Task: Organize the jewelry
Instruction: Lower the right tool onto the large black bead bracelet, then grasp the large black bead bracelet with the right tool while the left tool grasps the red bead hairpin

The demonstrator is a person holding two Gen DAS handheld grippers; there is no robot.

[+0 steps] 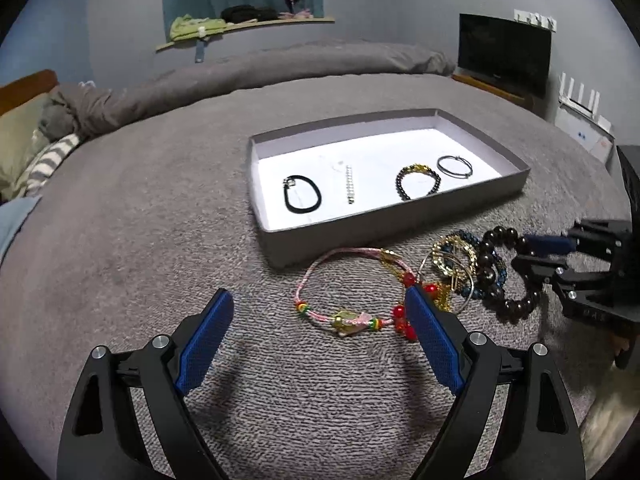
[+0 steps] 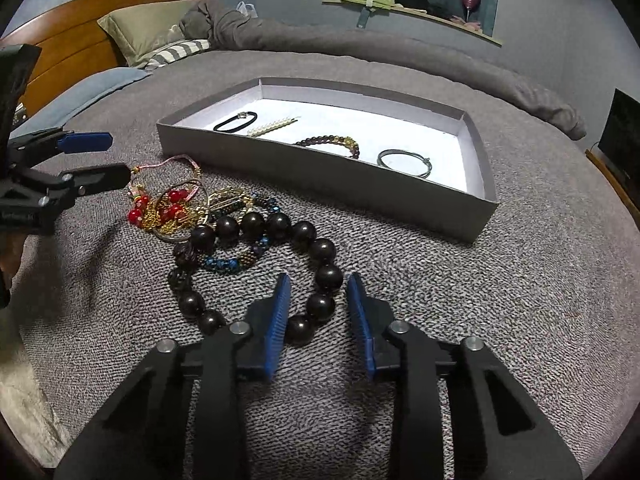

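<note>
Right wrist view: my right hand-held gripper (image 2: 316, 300) narrowed around dark bead bracelet (image 2: 256, 272) on bed (image 2: 520, 300); pad contact unclear. My left hand-held gripper (image 1: 320, 316) released beside pink cord bracelet (image 1: 344, 280). Grey tray (image 2: 320, 180) behind pile.

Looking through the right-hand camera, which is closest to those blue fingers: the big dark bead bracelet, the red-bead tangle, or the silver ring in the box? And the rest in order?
1. Large dark wooden bead bracelet: between the right gripper fingers, on the grey bedspread.
2. Tangle of red beads and gold chain: farther back, to the left.
3. Thin silver hoop bracelet: farthest, inside the shallow grey box, right end.
</note>
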